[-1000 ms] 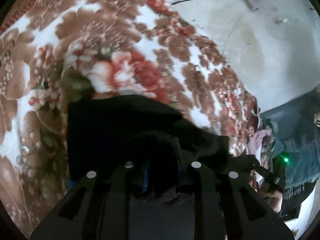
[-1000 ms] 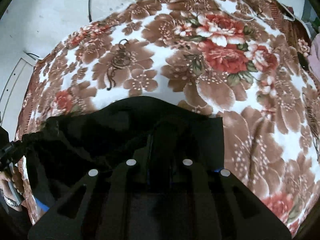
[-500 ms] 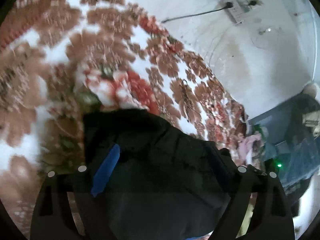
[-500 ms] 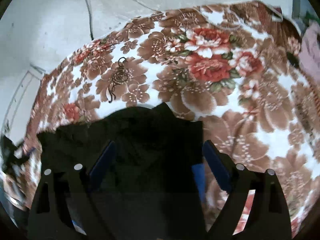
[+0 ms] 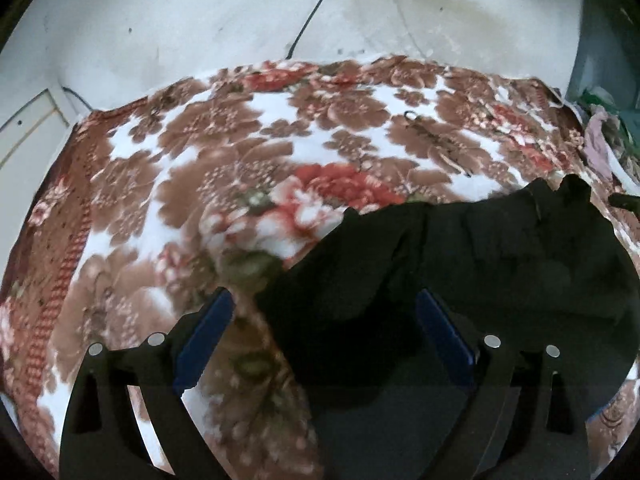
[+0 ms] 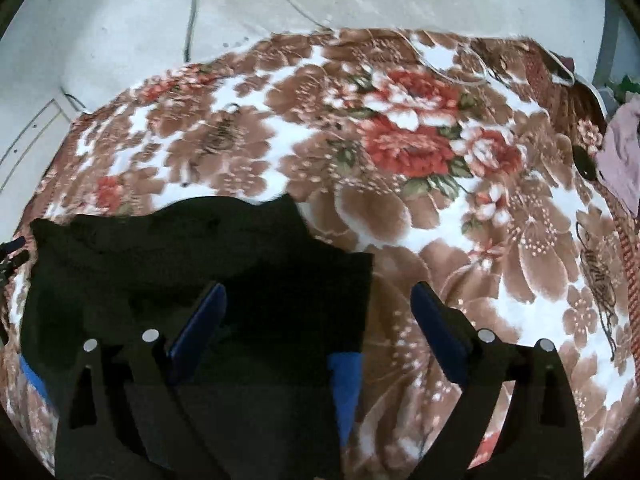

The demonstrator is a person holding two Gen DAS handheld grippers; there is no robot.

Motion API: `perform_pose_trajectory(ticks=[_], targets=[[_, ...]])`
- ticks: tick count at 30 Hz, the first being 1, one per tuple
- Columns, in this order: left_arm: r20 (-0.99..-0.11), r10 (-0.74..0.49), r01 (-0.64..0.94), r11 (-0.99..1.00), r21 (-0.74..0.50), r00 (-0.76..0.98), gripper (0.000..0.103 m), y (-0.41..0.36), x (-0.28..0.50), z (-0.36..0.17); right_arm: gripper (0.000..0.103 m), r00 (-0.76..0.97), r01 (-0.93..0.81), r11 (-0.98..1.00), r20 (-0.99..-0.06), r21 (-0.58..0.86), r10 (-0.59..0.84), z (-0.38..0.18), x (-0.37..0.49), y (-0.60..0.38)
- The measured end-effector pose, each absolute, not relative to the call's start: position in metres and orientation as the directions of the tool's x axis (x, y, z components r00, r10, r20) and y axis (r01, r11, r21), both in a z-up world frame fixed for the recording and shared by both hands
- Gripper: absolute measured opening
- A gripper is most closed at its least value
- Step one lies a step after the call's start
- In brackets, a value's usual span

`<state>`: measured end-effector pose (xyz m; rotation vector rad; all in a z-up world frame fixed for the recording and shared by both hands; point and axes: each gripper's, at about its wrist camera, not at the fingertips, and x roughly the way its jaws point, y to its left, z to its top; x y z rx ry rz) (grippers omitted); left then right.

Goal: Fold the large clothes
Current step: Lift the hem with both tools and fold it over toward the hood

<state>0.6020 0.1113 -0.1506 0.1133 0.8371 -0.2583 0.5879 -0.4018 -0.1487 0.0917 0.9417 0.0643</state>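
A black garment (image 5: 460, 264) lies folded on a floral blanket (image 5: 224, 168). In the left wrist view it fills the lower right; my left gripper (image 5: 324, 332) is open above its left edge, holding nothing. In the right wrist view the garment (image 6: 192, 256) lies at the lower left, with blue trim (image 6: 344, 380) at its right edge. My right gripper (image 6: 316, 324) is open over that right edge, holding nothing.
The blanket (image 6: 440, 200) covers a bed against a white wall (image 5: 200, 16) with a black cable (image 5: 316, 4). Pink and other clothes (image 6: 624, 160) are piled at the right edge of the bed.
Both grippers were shut on the black garment a second ago; they have opened and let it go, and drawn back. The garment now lies flat on the blanket.
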Motion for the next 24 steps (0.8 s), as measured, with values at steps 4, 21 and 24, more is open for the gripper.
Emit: perform_pose_trajectory(ticks=[4,21,24], targets=[[-0.734,-0.244,0.300,0.952,-0.057,0.634,0.092,0.103,0.614,-0.156,0.092,0.567,-0.041,0.984,-0.807,0.171,0.164,-0.163,0.600,-0.406],[-0.739,-0.350,0.437,0.896,-0.083,0.576,0.015,0.081,0.622,-0.175,0.011,0.512,-0.169,0.981,-0.842,0.098,0.173,-0.179,0.629,-0.356],[-0.734,-0.344,0.448,0.892,-0.059,0.586,0.014,0.079,0.614,-0.167,0.010,0.531,-0.179,0.982,-0.836,0.052,0.141,-0.171,0.616,-0.356]])
